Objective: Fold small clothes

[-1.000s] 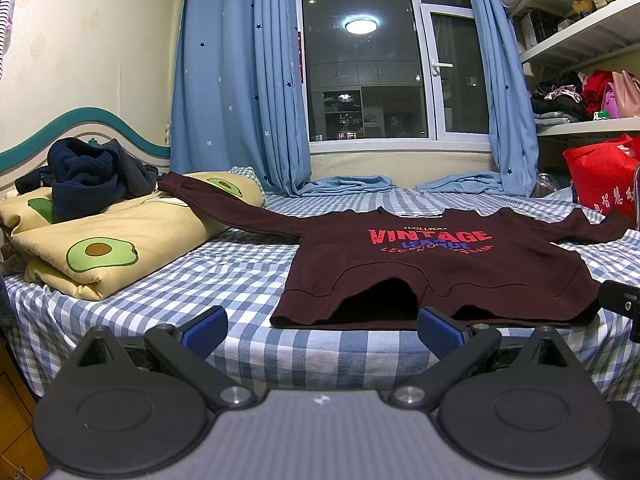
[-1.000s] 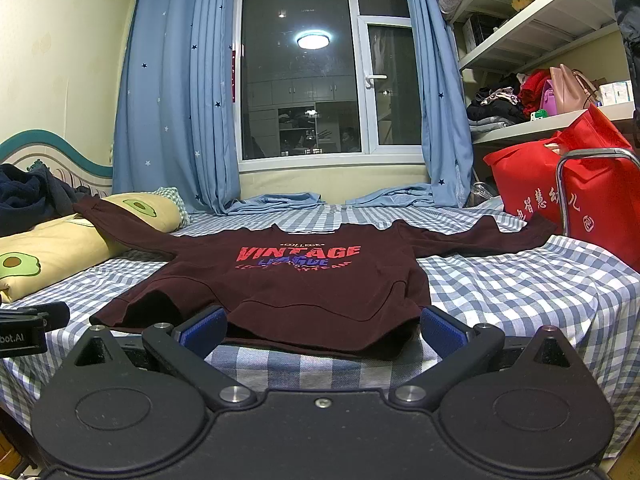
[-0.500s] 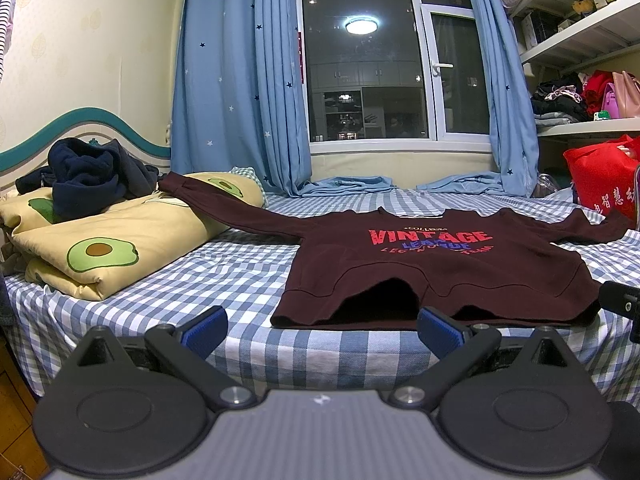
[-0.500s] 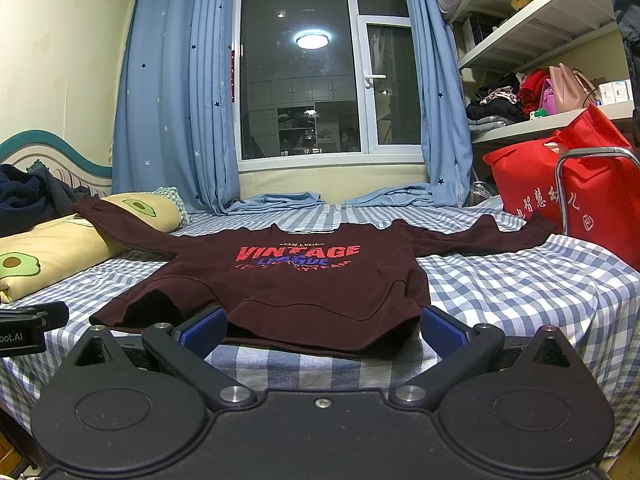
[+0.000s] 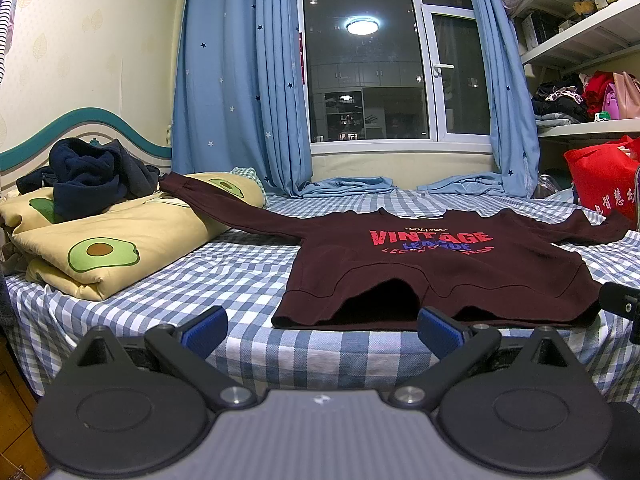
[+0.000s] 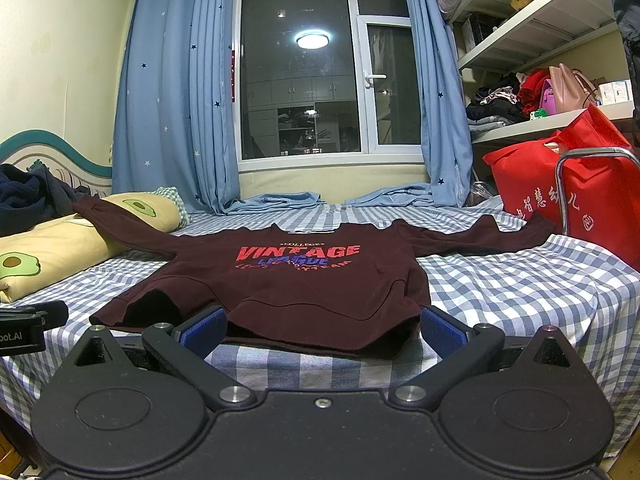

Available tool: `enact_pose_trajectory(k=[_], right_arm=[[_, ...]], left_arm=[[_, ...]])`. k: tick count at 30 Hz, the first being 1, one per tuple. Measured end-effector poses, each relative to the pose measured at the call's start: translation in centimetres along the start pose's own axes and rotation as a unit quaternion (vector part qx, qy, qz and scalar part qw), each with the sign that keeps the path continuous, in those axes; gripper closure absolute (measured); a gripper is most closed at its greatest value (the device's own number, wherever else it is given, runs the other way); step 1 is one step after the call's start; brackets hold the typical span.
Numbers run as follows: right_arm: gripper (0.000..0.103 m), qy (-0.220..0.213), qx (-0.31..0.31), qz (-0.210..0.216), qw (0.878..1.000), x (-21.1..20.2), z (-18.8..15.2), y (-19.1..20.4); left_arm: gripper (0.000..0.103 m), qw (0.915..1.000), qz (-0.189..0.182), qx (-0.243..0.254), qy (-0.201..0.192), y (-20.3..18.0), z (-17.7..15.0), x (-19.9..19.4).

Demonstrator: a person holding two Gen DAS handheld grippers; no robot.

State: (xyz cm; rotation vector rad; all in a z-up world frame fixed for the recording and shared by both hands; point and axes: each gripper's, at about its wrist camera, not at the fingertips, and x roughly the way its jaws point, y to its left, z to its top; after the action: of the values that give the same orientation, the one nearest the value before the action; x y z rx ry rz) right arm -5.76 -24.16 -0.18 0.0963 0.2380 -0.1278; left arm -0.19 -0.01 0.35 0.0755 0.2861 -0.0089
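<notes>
A dark maroon sweatshirt (image 5: pixel 432 264) with red "VINTAGE" print lies flat, face up, on the blue checked bed (image 5: pixel 240 280), sleeves spread; it also shows in the right wrist view (image 6: pixel 288 280). Its left sleeve rests on the avocado-print pillow (image 5: pixel 120 236). My left gripper (image 5: pixel 322 326) is open and empty, just short of the hem's left part. My right gripper (image 6: pixel 322 326) is open and empty, in front of the hem's right part. Each gripper's edge shows in the other's view.
A dark navy garment (image 5: pixel 88 176) is piled on the pillows by the headboard. A red bag (image 6: pixel 560 192) and a metal rail (image 6: pixel 592 156) stand at the bed's right side. Blue curtains (image 5: pixel 240 80) hang behind, their ends on the bed.
</notes>
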Motion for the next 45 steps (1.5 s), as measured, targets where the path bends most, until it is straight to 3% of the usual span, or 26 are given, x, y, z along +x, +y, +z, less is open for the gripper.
enact_pose_trajectory(k=[45], right_arm=[[0.000,0.002,0.001,-0.001,1.000,0.07,-0.05,0.07]], left_arm=[[0.001,1.0000,0.000,-0.002,0.009,0.63,-0.21,0.49]])
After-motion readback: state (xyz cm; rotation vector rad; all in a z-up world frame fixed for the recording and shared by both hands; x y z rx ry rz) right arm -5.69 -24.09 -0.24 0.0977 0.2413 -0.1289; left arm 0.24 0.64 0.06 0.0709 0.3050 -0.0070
